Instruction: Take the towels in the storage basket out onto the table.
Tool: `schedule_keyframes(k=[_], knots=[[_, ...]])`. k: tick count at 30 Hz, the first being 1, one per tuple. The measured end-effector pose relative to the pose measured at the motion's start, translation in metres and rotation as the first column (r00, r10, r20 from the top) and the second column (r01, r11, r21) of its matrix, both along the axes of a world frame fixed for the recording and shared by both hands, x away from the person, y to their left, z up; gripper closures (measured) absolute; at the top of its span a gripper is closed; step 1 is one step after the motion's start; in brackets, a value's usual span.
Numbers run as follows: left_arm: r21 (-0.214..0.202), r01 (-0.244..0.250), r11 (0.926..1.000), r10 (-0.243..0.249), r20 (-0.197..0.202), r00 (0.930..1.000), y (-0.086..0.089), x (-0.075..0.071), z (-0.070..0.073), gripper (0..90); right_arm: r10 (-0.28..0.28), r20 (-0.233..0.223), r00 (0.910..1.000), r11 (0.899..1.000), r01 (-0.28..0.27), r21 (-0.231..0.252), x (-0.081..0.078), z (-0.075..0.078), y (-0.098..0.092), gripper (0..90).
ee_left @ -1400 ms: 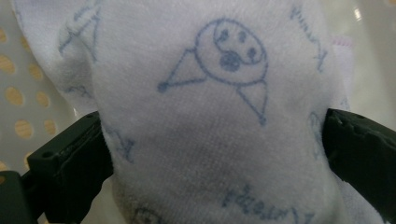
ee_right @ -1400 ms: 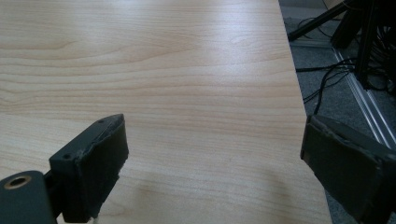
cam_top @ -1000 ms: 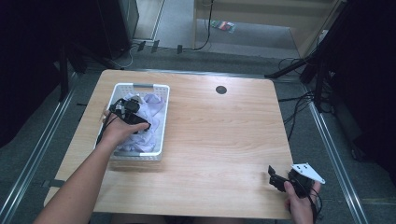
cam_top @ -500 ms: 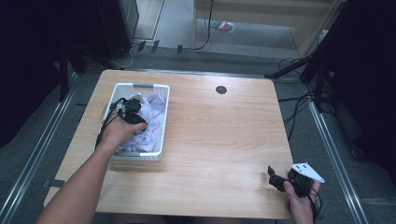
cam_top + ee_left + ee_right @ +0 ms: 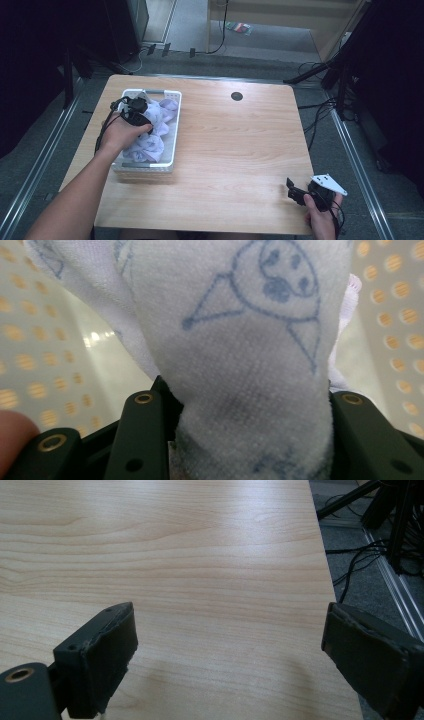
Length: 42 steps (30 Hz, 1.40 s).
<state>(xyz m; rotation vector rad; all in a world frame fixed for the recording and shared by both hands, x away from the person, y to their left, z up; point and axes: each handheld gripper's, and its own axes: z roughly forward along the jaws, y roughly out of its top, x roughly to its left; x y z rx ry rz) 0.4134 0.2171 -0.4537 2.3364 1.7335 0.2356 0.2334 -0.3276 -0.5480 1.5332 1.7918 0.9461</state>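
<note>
I have the left gripper (image 5: 136,111) down inside the white basket (image 5: 170,127), which sits at about 9 o'clock on the surface (image 5: 240,150). In the left gripper view its jaws stand either side of a bunched fold of the cloth (image 5: 240,340) and press it from both sides, so I judge the pinch is made and the step in hand is the lift out of the basket.

To do it well I would raise straight up, slowly, keeping the squeeze steady. The fold between the jaws is thick and soft, so it may creep out if I jerk. I would also clear the perforated walls before swinging toward 3 o'clock, because trailing fabric could catch the rim and drag the light basket along.

The cloth is white terry with a thin blue line drawing of a small round-faced creature. It looks limp, and will hang and sway once free. From the high view more pale fabric (image 5: 150,142) lies heaped in the basket; I cannot tell whether it is one piece or several.

My right gripper (image 5: 296,192) waits near 5 o'clock at the surface's edge, jaws spread wide, holding nothing.
</note>
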Motion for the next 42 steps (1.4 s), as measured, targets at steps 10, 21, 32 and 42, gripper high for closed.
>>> schedule_keyframes(k=[10, 21, 32, 42], knots=[[-0.015, 0.001, 0.9999, 0.000, 0.027, 0.9996, 0.011, -0.004, 0.035, 54.6, -0.003, 0.006, 1.0000, 1.000, 0.003, -0.004, 0.000, 0.000, 0.000, 7.8], [-0.037, 0.023, 0.9991, -0.020, 0.073, 0.9971, 0.009, -0.009, 0.068, 54.5, -0.008, 0.004, 1.0000, 1.000, 0.008, -0.002, -0.001, 0.000, 0.001, 8.1], [-0.040, 0.046, 0.9981, -0.042, 0.102, 0.9939, -0.004, -0.012, 0.093, 54.3, -0.008, 0.010, 0.9999, 1.000, 0.008, -0.003, -0.001, 0.000, 0.000, 8.2], [-0.056, 0.093, 0.9940, -0.087, 0.101, 0.9910, -0.031, -0.010, 0.101, 54.2, 0.001, 0.006, 1.0000, 1.000, -0.001, 0.002, -0.001, 0.000, 0.000, 8.2]])
